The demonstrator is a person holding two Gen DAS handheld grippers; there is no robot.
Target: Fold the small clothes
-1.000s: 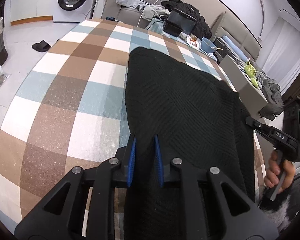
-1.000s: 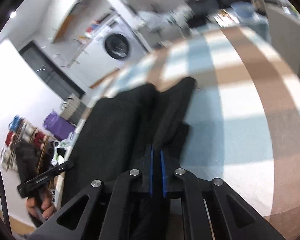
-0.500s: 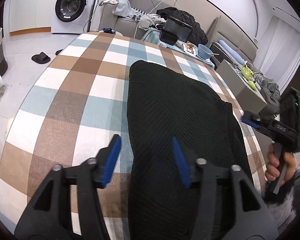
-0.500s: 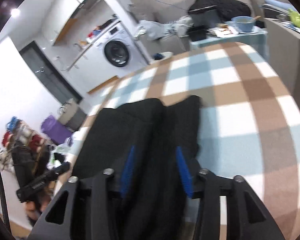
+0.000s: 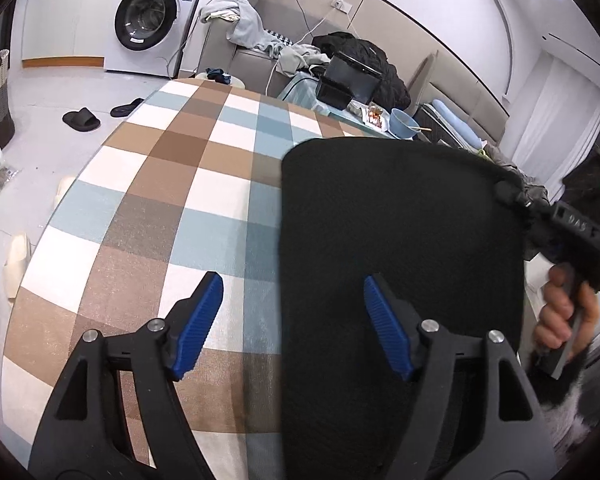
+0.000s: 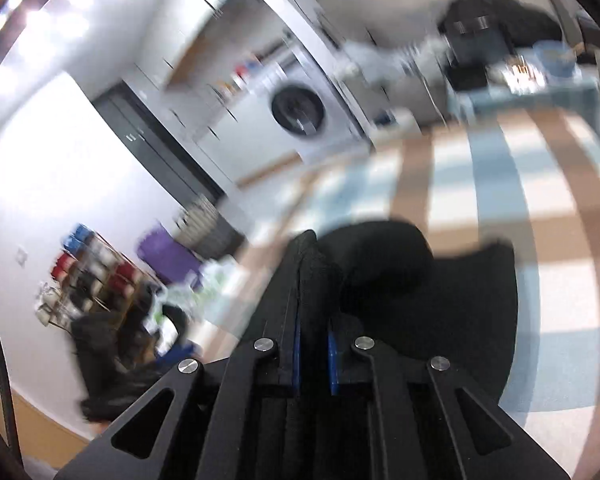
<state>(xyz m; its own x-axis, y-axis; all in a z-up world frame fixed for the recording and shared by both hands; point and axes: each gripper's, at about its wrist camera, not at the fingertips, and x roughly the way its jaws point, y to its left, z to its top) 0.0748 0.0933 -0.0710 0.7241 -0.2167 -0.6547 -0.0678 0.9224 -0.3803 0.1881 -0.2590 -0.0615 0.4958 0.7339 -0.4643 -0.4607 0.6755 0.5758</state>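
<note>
A black knit garment (image 5: 400,248) lies on the checked tablecloth (image 5: 172,184), its right side lifted. My left gripper (image 5: 294,322) is open and empty, hovering over the garment's left edge near the front. My right gripper (image 6: 314,344) is shut on a fold of the black garment (image 6: 440,300) and holds it up; it also shows at the right of the left wrist view (image 5: 572,236), pinching the garment's corner. The right wrist view is blurred by motion.
A washing machine (image 5: 148,20) stands at the back left, slippers (image 5: 82,118) on the floor. A sofa with clothes (image 5: 252,32), a blue bowl (image 5: 404,124) and a black bag (image 5: 360,60) lie beyond the table's far edge.
My left gripper let go of the garment, opened wide and drew back. My right gripper opened briefly, then shut on the garment again and lifted its right side.
</note>
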